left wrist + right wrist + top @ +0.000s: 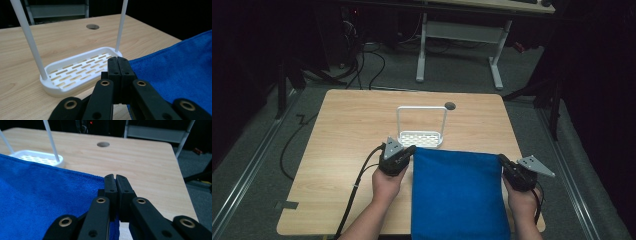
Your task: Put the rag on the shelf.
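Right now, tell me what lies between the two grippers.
The blue towel spans the whole stretch between the left gripper and the right gripper, each shut on a far corner. The high view shows it best.

**A dim lab or recording room**

The place looked like a lab set up for recording rather than a home. A plain wooden tabletop [352, 130] with a cable hole [450, 106] stood on grey carpet [257, 150]. At 12 o'clock was a white-legged desk [462, 35]; loose black cables [372, 60] lay on the floor at 11 o'clock. Metal floor rails [247, 170] ran at 9 and 3 o'clock, with dark surroundings beyond.
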Available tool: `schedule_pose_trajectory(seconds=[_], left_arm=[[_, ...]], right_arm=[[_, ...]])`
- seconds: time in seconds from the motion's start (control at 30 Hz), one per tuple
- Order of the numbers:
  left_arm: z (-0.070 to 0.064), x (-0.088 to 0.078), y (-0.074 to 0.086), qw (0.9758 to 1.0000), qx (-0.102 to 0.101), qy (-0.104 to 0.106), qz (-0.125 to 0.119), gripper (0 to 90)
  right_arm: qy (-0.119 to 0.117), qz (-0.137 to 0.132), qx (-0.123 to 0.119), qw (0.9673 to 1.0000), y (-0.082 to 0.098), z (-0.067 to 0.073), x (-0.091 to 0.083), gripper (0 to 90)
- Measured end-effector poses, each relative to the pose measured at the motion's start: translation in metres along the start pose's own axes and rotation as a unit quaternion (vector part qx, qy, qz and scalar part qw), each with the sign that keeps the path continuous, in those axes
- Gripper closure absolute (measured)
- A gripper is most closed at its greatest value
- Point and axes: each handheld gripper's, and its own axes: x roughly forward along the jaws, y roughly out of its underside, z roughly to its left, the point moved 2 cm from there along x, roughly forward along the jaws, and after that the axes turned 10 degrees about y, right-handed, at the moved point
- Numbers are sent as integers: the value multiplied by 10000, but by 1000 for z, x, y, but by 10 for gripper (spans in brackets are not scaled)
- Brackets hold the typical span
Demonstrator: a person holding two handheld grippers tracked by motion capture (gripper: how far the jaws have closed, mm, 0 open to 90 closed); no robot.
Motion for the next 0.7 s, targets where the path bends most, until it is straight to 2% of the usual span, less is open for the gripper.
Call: schedule_pose_trajectory(seconds=[0.33, 0.7], left_arm=[[-3, -31, -20, 9987, 160, -87, -469, 900], [3, -75, -42, 9938, 295, -286, -1032, 900]], right_arm=[[-155, -564, -9, 9983, -23, 15, -23, 888], [-401, -933, -29, 9948, -50, 40, -31, 888]])
